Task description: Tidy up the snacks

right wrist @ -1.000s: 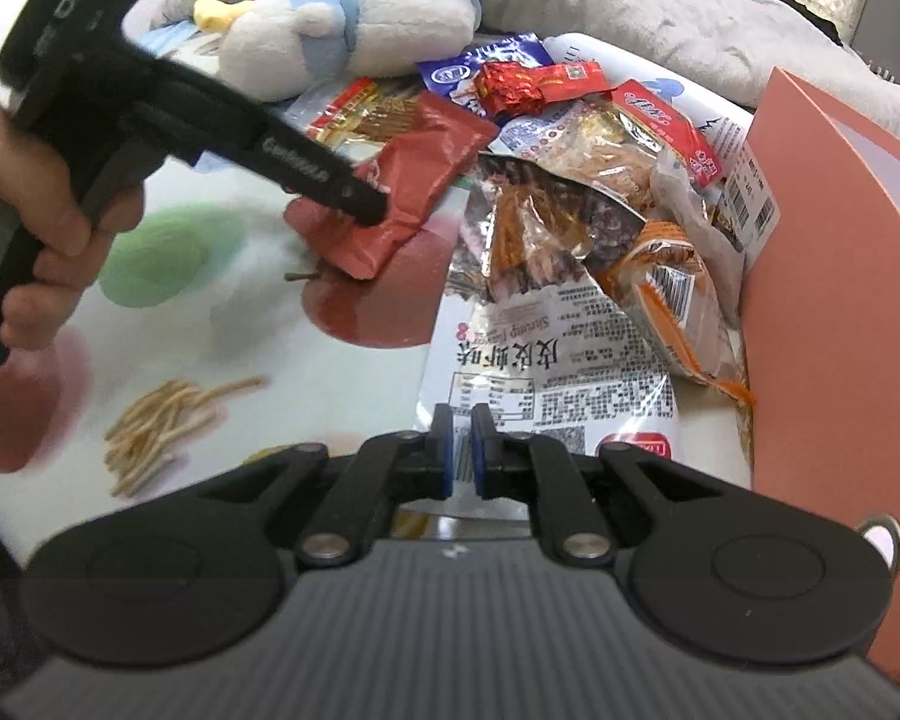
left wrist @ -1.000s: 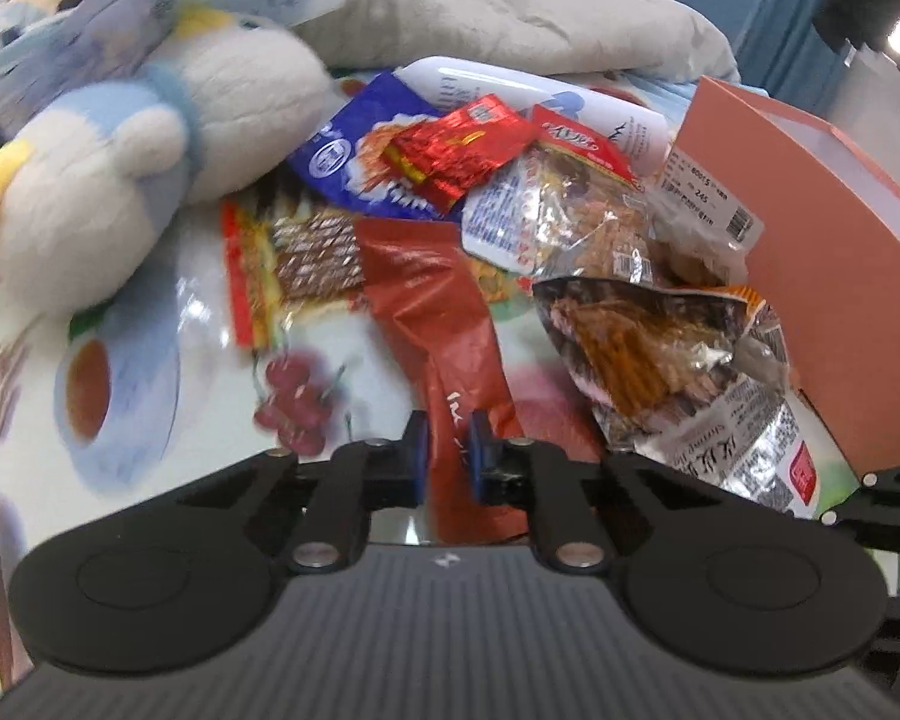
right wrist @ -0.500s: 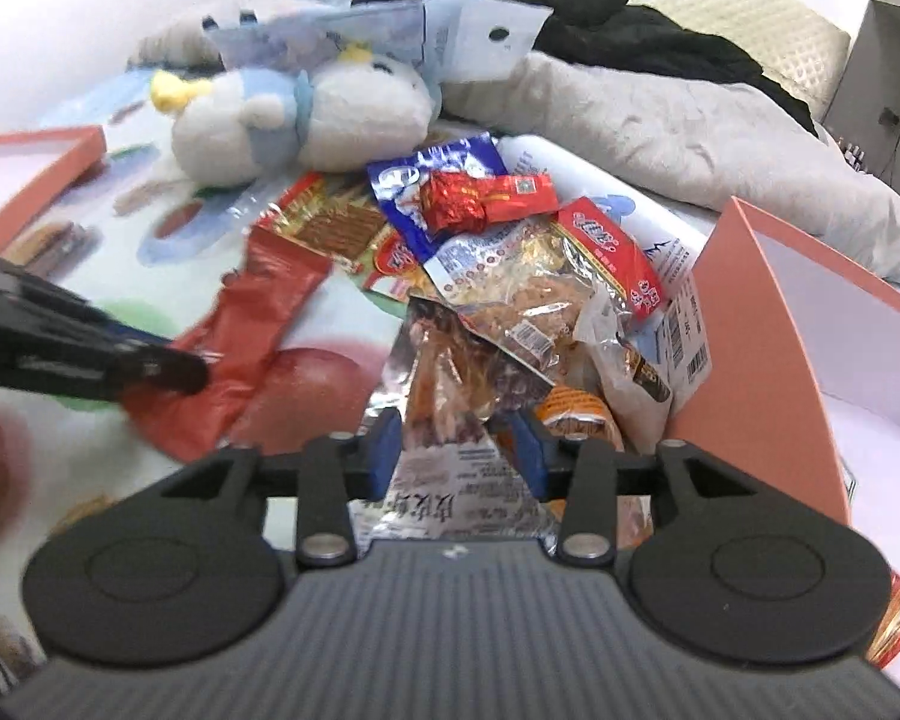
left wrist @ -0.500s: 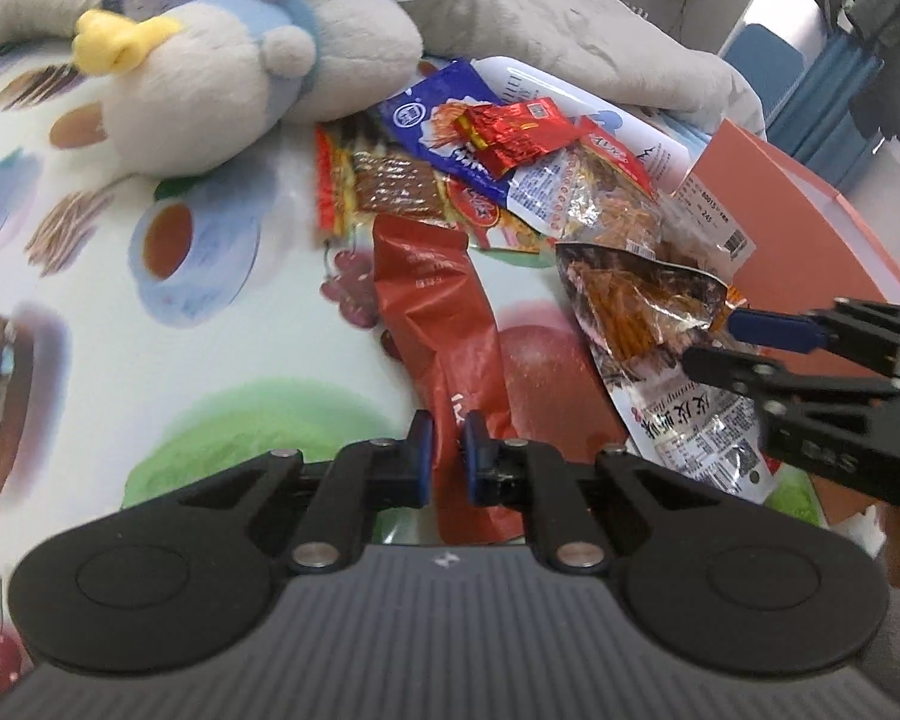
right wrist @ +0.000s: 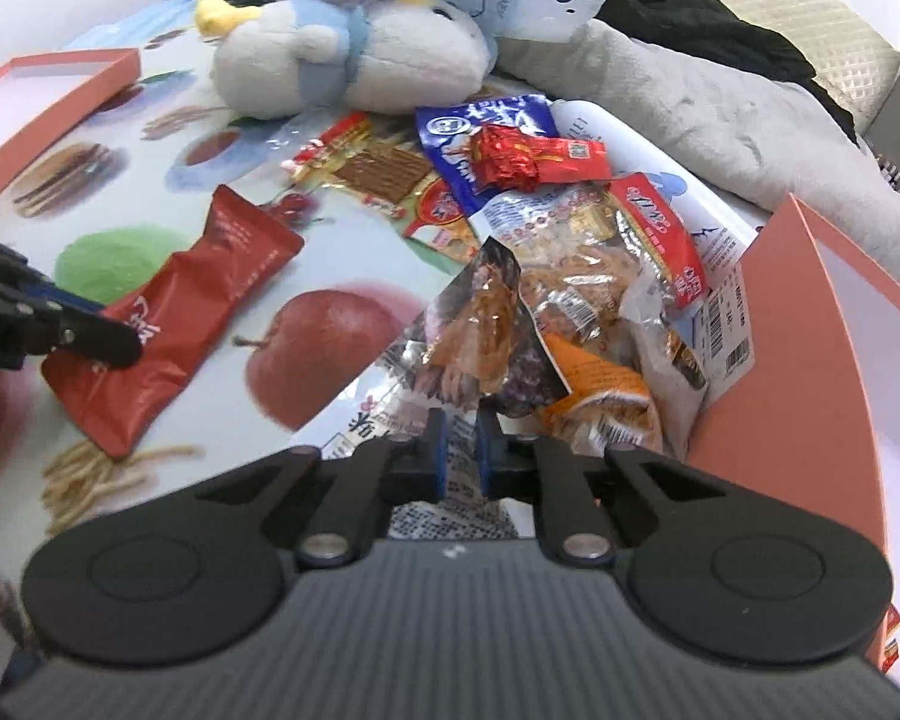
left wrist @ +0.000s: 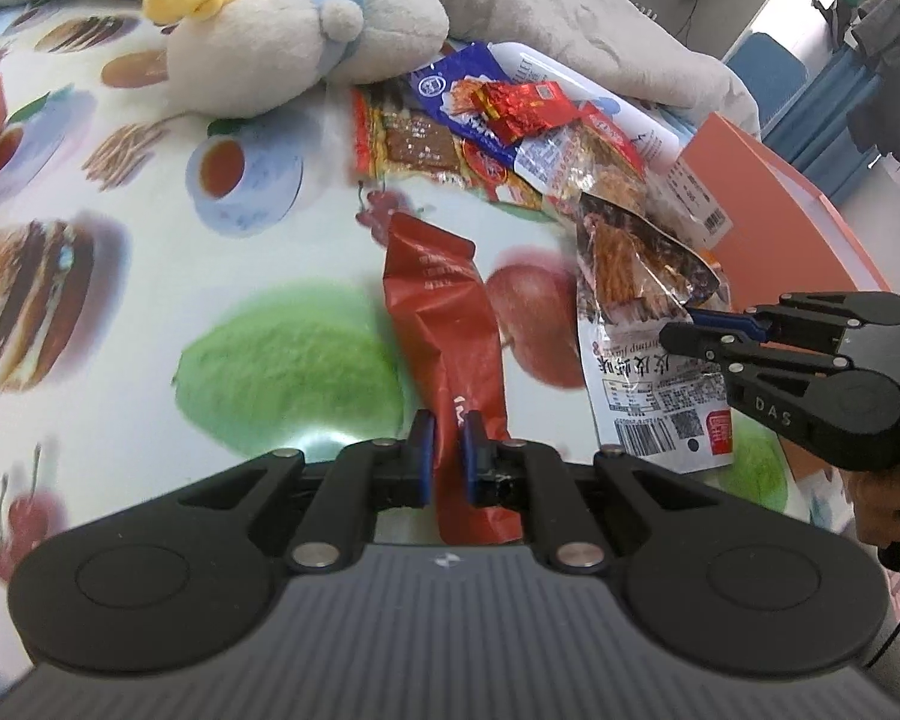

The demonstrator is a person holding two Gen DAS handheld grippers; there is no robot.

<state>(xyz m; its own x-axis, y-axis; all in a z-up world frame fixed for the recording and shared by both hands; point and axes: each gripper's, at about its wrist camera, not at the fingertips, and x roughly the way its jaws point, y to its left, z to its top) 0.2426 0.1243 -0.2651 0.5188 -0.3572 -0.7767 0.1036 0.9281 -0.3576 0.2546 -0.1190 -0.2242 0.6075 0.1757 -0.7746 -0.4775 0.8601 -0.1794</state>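
I'm holding the red pouch [left wrist: 444,330] in the left gripper [left wrist: 447,461], fingers clamped on its near end, the rest of it lying on the printed tablecloth [left wrist: 150,312] toward 12 o'clock. Right gripper [right wrist: 461,452] is pinched onto the near edge of the shrimp snack bag [right wrist: 480,324], which is sitting at the front of the snack pile [right wrist: 546,192]. The orange box [right wrist: 810,330] is standing at 3 o'clock of the pile, touching it; its lid [right wrist: 48,102] is lying at 10 o'clock in the right view. I'm reading this as the pick step on both sides. Next move: lifting each pack clear without dragging neighbours, then carrying it over the box wall.
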